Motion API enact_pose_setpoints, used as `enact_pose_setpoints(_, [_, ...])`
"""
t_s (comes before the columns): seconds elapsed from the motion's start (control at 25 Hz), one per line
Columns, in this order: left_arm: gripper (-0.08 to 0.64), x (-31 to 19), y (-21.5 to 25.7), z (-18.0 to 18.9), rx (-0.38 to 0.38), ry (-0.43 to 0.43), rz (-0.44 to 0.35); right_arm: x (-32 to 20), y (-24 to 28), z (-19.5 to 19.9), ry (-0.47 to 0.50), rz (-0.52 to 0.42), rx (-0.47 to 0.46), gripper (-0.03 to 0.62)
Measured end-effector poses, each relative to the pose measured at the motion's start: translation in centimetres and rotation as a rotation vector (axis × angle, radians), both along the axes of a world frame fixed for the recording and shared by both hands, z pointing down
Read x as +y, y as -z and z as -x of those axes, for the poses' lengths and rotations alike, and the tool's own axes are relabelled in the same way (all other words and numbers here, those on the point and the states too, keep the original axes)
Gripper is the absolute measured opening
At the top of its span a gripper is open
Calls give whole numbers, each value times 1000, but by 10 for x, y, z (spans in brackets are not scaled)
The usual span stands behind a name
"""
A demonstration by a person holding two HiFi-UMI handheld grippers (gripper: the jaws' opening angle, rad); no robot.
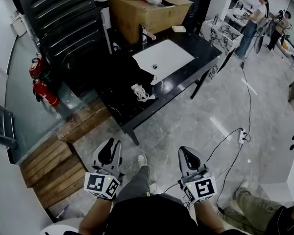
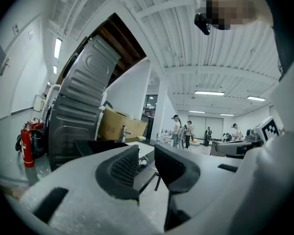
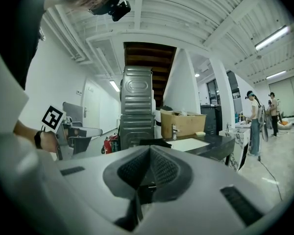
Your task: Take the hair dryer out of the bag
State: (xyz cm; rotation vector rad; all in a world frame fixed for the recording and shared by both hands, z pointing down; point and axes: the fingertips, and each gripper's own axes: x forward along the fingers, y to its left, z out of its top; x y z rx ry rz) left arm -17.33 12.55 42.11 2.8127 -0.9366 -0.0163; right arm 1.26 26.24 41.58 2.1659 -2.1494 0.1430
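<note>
A black bag lies on the dark counter, left of the white basin, with a white coiled cord near the counter's front edge. The hair dryer itself I cannot make out. I hold both tools low over the grey tiled floor, well short of the counter. The left hand-held gripper is slightly parted, the right hand-held gripper pressed together, and both are empty. A cardboard box stands beyond the basin, and red fire extinguishers stand at left.

The head view looks steeply down past the left claw and right claw to the black table beyond. Both claw views face level along their jaws, sharing that table.
</note>
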Motion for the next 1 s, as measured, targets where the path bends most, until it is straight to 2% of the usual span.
enact_pose_setpoints(0.48, [89, -123, -15, -83, 37, -34, 68, -124, 15, -62, 29, 39, 83, 12])
enact_pose_setpoints(0.6, [89, -149, -16, -89, 37, -35, 77, -152, 19, -67, 37, 32, 96, 12])
enact_pose_setpoints(0.76, [87, -177, -18, -93, 48, -26, 97, -181, 19, -66, 42, 81, 81, 12])
enact_pose_setpoints(1.0, [87, -202, -23, -92, 61, -11, 126, -220, 18, -59, 103, 92, 99, 12])
